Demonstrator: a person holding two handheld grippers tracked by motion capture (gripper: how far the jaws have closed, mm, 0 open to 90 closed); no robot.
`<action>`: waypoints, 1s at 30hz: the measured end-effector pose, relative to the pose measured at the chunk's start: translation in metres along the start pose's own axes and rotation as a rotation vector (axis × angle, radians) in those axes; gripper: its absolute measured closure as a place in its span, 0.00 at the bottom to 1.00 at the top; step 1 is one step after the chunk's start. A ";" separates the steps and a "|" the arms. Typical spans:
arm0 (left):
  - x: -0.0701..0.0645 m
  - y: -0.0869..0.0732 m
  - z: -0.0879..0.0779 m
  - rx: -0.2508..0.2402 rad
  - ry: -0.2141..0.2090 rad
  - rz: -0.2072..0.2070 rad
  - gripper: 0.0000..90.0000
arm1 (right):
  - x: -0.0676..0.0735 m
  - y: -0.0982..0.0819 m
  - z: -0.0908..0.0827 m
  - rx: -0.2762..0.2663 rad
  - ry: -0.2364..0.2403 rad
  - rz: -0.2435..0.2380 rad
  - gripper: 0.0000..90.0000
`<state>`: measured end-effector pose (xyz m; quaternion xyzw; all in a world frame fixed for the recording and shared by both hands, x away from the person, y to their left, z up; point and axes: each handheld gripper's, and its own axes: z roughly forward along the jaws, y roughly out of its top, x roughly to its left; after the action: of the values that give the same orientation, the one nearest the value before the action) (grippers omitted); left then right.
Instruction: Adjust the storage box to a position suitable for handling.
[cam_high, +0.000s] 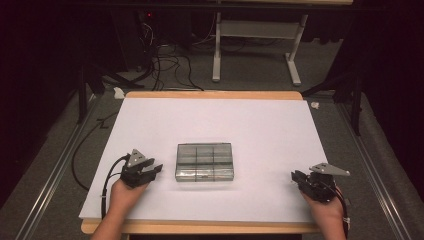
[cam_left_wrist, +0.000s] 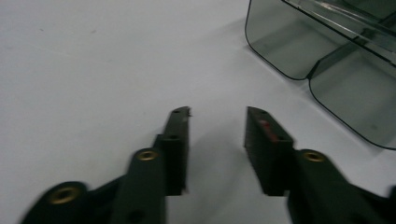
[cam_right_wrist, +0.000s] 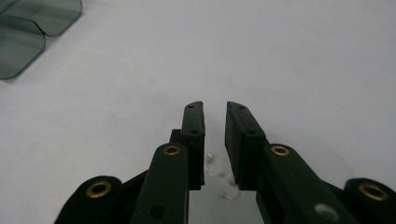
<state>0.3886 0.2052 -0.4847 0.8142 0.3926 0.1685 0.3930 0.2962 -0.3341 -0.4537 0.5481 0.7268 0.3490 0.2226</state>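
Note:
A clear smoky plastic box (cam_high: 205, 161) with several compartments lies shut in the middle of the white sheet (cam_high: 260, 125). My left gripper (cam_high: 156, 169) rests on the sheet just left of the box, pointing toward it. In the left gripper view its jaws (cam_left_wrist: 217, 114) stand apart with nothing between them, and the box (cam_left_wrist: 327, 60) is ahead to the right. My right gripper (cam_high: 296, 177) sits near the front right of the sheet, well apart from the box. Its jaws (cam_right_wrist: 215, 108) leave a narrow gap, and a few tiny silvery bits (cam_right_wrist: 215, 173) lie on the sheet between them.
The white sheet covers a wooden table (cam_high: 215, 94). Beyond the table stand a white metal frame (cam_high: 216, 50) and loose cables (cam_high: 170, 62) on the grey floor. A black cable (cam_high: 106, 185) trails from the left gripper off the sheet's left edge.

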 end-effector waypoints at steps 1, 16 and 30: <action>-0.003 0.002 0.001 -0.004 -0.007 -0.001 0.83 | 0.003 0.002 0.003 -0.004 0.009 -0.010 0.88; -0.034 0.035 0.044 0.011 0.006 -0.058 1.00 | 0.030 0.001 0.034 -0.054 0.011 -0.080 0.98; -0.070 0.039 0.048 0.005 -0.079 0.037 1.00 | 0.021 -0.004 0.027 -0.078 0.019 -0.040 0.94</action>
<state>0.3920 0.1118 -0.4832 0.8284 0.3619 0.1423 0.4031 0.3062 -0.3082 -0.4732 0.5212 0.7254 0.3777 0.2438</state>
